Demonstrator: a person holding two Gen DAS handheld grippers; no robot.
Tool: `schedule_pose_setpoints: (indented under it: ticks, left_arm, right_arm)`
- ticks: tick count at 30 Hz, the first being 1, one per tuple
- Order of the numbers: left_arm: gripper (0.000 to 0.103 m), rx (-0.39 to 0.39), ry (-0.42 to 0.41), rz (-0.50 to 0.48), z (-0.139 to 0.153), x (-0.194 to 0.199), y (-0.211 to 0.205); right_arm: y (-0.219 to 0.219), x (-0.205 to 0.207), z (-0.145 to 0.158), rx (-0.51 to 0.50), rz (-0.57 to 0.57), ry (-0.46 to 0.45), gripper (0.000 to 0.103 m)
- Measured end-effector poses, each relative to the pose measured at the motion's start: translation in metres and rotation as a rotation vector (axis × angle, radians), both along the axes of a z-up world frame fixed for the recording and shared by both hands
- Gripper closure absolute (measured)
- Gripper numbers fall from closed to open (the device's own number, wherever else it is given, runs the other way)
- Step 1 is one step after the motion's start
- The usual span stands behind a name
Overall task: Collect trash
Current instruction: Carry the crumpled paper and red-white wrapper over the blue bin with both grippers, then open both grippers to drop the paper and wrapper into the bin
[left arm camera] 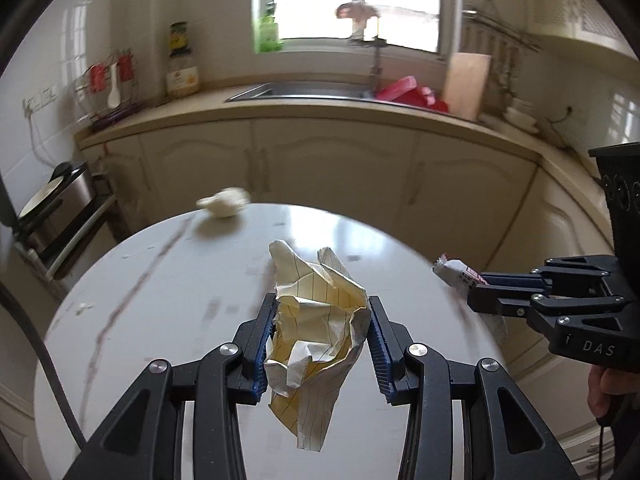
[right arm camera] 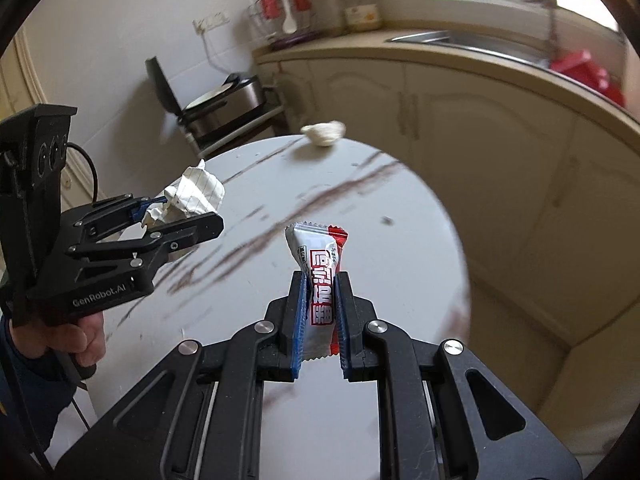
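My left gripper (left arm camera: 322, 308) is shut on a crumpled sheet of yellow lined paper (left arm camera: 316, 332) and holds it above the round white marble table (left arm camera: 160, 300). It also shows in the right wrist view (right arm camera: 188, 212), at the left, with the paper (right arm camera: 196, 194) in it. My right gripper (right arm camera: 320, 280) is shut on a white and red snack wrapper (right arm camera: 318, 264), held above the table (right arm camera: 400, 240). In the left wrist view the right gripper (left arm camera: 476, 292) is at the right with the wrapper (left arm camera: 454, 272). A crumpled white tissue (left arm camera: 224, 202) lies at the table's far edge (right arm camera: 324, 133).
Behind the table runs a cream kitchen counter (left arm camera: 320, 108) with a sink (left arm camera: 300, 90), red items (left arm camera: 412, 94), a cutting board (left arm camera: 466, 84) and bottles. A metal appliance (left arm camera: 56, 200) stands on a low rack at the left.
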State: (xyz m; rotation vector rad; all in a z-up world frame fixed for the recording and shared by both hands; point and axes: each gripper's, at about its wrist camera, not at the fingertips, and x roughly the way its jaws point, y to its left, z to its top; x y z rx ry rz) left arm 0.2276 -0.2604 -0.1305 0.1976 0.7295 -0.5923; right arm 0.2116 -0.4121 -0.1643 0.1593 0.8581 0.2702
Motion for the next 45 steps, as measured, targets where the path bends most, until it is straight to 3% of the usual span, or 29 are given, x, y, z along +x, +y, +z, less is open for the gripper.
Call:
schedule_pose_setpoints:
  ticks: [5, 10, 17, 25, 30, 32, 35, 36, 38, 40, 45]
  left_arm:
    - [0.065, -0.015, 0.01, -0.097, 0.006, -0.059, -0.05]
    - [0.065, -0.023, 0.048, -0.19, -0.002, -0.093, -0.094]
    - [0.064, 0.01, 0.13, -0.289, -0.03, -0.095, -0.153]
    - [0.063, 0.099, 0.236, -0.305, -0.08, -0.07, -0.215]
    - [0.056, 0.156, 0.288, -0.299, -0.106, -0.054, -0.239]
    - [0.044, 0.17, 0.302, -0.29, -0.113, -0.05, -0.245]
    - [0.037, 0.174, 0.302, -0.281, -0.115, -0.049, -0.254]
    - [0.036, 0.175, 0.3, -0.279, -0.115, -0.049, -0.254]
    - [0.03, 0.176, 0.291, -0.27, -0.117, -0.052, -0.256]
    - [0.028, 0.172, 0.286, -0.255, -0.112, -0.054, -0.254]
    - [0.022, 0.134, 0.241, -0.219, -0.088, -0.071, -0.237]
  right_arm:
    - [-0.056, -0.051, 0.007, 0.003, -0.097, -0.019, 0.09]
    - [-0.109, -0.09, -0.008, 0.018, -0.202, 0.01, 0.09]
    - [-0.176, -0.12, -0.065, 0.063, -0.327, 0.125, 0.089]
    - [-0.212, -0.112, -0.143, 0.154, -0.394, 0.266, 0.089]
    - [-0.23, -0.108, -0.181, 0.207, -0.44, 0.322, 0.083]
    - [-0.238, -0.108, -0.191, 0.224, -0.46, 0.336, 0.082]
    - [-0.245, -0.106, -0.199, 0.235, -0.485, 0.349, 0.055]
    - [-0.248, -0.107, -0.201, 0.242, -0.497, 0.347, 0.038]
    - [-0.252, -0.111, -0.201, 0.251, -0.509, 0.337, 0.035]
    - [-0.257, -0.115, -0.202, 0.26, -0.523, 0.336, 0.024]
    - [-0.259, -0.123, -0.19, 0.255, -0.566, 0.307, 0.016]
